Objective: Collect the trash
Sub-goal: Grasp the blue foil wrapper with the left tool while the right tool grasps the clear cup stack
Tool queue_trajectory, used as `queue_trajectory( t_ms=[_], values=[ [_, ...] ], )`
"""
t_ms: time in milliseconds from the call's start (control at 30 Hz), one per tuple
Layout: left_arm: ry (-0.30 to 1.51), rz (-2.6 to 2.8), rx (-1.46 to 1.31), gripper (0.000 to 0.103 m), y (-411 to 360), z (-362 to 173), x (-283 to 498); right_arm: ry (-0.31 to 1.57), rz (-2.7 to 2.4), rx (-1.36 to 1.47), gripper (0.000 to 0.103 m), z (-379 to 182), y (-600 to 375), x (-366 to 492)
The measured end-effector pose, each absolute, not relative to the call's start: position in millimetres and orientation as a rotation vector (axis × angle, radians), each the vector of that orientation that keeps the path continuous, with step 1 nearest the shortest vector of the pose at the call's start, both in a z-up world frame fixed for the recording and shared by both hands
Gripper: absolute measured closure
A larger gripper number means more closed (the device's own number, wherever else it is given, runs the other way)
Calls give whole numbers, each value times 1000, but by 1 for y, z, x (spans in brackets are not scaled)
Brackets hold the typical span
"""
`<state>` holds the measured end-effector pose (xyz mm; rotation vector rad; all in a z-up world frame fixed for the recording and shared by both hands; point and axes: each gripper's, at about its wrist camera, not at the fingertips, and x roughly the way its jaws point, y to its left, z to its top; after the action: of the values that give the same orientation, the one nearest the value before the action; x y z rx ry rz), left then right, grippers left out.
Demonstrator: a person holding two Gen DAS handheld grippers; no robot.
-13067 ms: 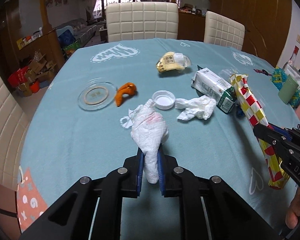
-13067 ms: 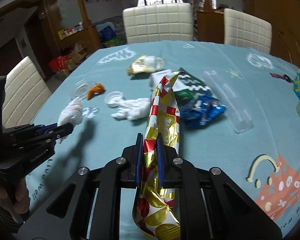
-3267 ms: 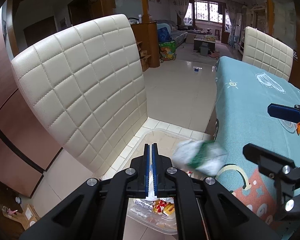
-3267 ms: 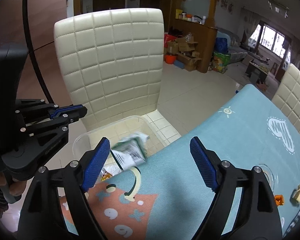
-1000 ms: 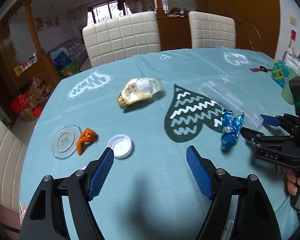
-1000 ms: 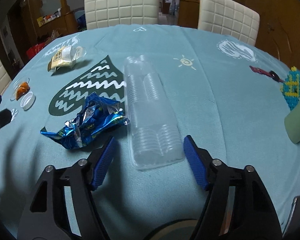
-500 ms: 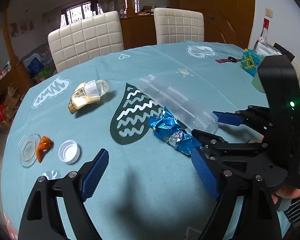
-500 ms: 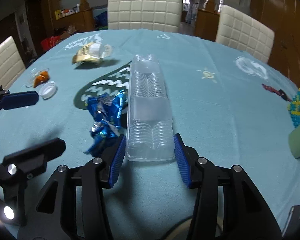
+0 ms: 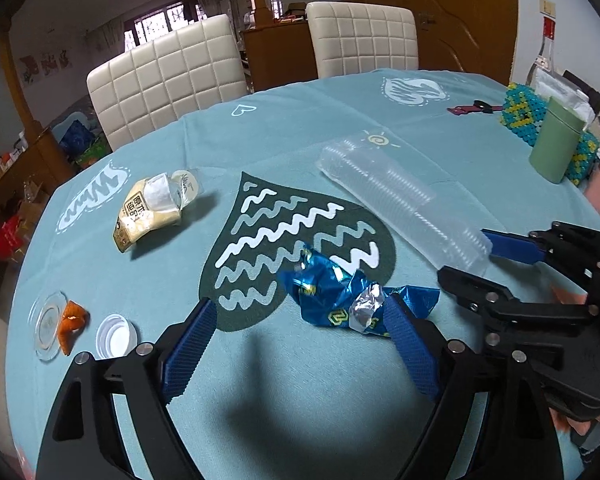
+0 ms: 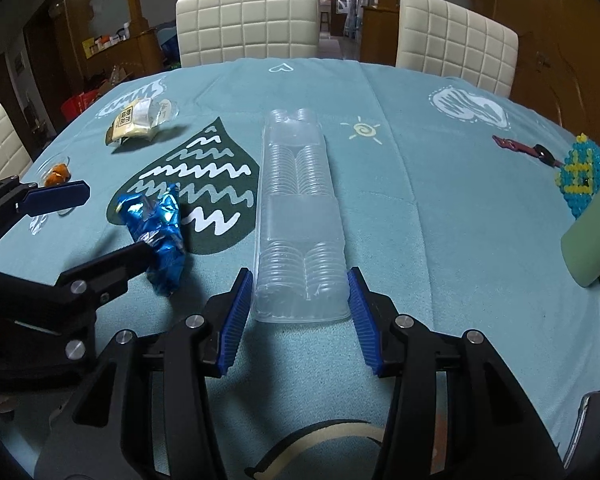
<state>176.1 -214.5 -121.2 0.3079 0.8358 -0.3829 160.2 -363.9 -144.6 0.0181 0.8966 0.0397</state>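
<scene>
A crumpled blue foil wrapper lies on the teal tablecloth. My left gripper stands open around it, and the wrapper's tail reaches the right finger. A long clear plastic tray lies lengthwise ahead of my right gripper, whose blue pads sit against both sides of the tray's near end. In the left wrist view the right gripper holds that same tray end. A beige snack packet, a white cap and an orange peel lie to the left.
A glass coaster sits under the peel. At the right edge stand a green cup and a beaded blue-yellow holder. A dark red clip lies nearby. Two cream chairs stand behind the table.
My left gripper has swung right and come down around the blue wrapper. The right gripper closed in on the tray's near end, and the tray slid right toward the sun print.
</scene>
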Motion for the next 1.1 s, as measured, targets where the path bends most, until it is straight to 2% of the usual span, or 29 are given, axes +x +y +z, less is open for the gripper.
queue_trajectory(
  t_ms=[233, 333, 400, 433, 500, 533, 633, 800, 900, 1100],
  values=[
    [877, -372, 282, 21, -209, -136, 191, 899, 37, 14, 53, -146, -362, 161],
    [887, -386, 301, 26, -212, -142, 194, 899, 54, 19, 53, -145, -359, 162],
    [870, -395, 311, 43, -215, -142, 192, 898, 55, 8, 53, -146, -357, 163],
    [866, -399, 316, 46, -216, -141, 191, 898, 57, 5, 53, -146, -355, 163],
    [862, -416, 327, 65, -218, -140, 189, 899, 61, 6, 53, -146, -355, 164],
    [860, -422, 334, 69, -220, -140, 188, 899, 63, 6, 53, -146, -354, 165],
    [858, -437, 340, 75, -220, -140, 187, 898, 64, 3, 53, -146, -353, 165],
    [874, -451, 320, 94, -217, -140, 189, 899, 61, 15, 53, -146, -355, 164],
    [874, -458, 315, 98, -214, -138, 187, 897, 66, 17, 53, -145, -354, 163],
    [843, -456, 294, 99, -203, -124, 181, 875, 84, 3, 53, -137, -343, 159]
  ],
)
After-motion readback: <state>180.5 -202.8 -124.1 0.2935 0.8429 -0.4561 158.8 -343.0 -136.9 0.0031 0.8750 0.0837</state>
